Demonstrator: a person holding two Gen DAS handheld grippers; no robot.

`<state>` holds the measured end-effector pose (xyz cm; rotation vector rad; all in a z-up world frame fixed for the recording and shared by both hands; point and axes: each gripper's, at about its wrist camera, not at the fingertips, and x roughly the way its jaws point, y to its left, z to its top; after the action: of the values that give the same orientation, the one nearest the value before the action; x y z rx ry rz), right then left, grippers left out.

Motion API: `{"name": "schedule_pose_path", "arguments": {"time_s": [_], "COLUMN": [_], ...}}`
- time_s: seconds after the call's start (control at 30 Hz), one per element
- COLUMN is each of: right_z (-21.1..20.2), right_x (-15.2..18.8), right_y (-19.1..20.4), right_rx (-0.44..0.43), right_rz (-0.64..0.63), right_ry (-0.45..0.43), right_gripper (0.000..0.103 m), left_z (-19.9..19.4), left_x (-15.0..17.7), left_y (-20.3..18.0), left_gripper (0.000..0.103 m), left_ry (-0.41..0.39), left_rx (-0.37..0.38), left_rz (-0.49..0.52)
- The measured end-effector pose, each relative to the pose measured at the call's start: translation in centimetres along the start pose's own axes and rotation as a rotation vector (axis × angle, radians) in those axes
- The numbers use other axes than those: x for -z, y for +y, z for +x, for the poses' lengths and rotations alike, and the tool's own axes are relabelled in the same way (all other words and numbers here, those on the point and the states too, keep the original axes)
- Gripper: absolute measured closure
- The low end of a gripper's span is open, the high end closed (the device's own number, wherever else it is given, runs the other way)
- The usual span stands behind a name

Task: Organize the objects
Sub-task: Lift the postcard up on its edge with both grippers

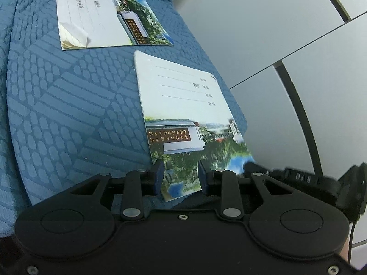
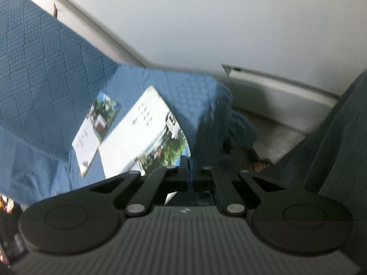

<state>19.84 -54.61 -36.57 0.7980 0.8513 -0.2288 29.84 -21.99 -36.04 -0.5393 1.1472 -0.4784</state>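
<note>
Both tools sit at the near edge of one thin white notebook with a photo-printed cover [image 1: 183, 105], which lies on the blue quilted bedspread [image 1: 68, 114] at its right-hand border. My left tool [image 1: 181, 176] has its two blue pads part-way apart with the near corner of that cover between them; I cannot tell whether the pads actually press on it. My right tool [image 2: 189, 171] has its pads drawn fully together at the right-hand near corner of the same notebook [image 2: 142, 137], seemingly pinching the cover's edge (that view is blurred, so I judge this loosely).

From either tool the notebook's long axis runs straight away, photo end nearest, ruled white end farthest. A second matching white notebook with a curled corner [image 1: 103, 18] lies farther off and to the left, well apart from the first. I judge the coming move carries the near one toward it, forward and leftward.
</note>
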Motion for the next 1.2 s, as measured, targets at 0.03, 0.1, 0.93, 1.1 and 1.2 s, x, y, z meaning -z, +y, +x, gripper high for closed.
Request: {"name": "schedule_pose_path", "arguments": {"time_s": [0.03, 0.1, 0.93, 1.1, 1.2], "right_z": [-0.1, -0.3, 1.2, -1.0, -1.8], "right_x": [0.3, 0.7, -0.1, -0.9, -1.3], "right_y": [-0.3, -1.0, -1.7, 0.4, 1.8], "right_rx": [-0.002, -0.016, -0.190, -0.217, -0.233], "right_rz": [-0.003, -0.002, 0.137, 0.134, 0.142], "right_ry": [0.009, 0.024, 0.057, 0.018, 0.010], "right_gripper": [0.098, 0.097, 0.098, 0.098, 0.098], "left_z": [0.1, 0.2, -2.0, -3.4, -4.0], "left_x": [0.1, 0.1, -0.1, 0.7, 1.4], "left_y": [0.0, 0.0, 0.9, 2.2, 3.0], "left_gripper": [0.074, 0.074, 0.053, 0.045, 0.040], "left_ry": [0.002, -0.002, -0.020, -0.014, -0.015], "left_rx": [-0.002, -0.006, 0.079, 0.236, 0.348], "left_rz": [-0.003, -0.001, -0.121, -0.228, -0.312]}}
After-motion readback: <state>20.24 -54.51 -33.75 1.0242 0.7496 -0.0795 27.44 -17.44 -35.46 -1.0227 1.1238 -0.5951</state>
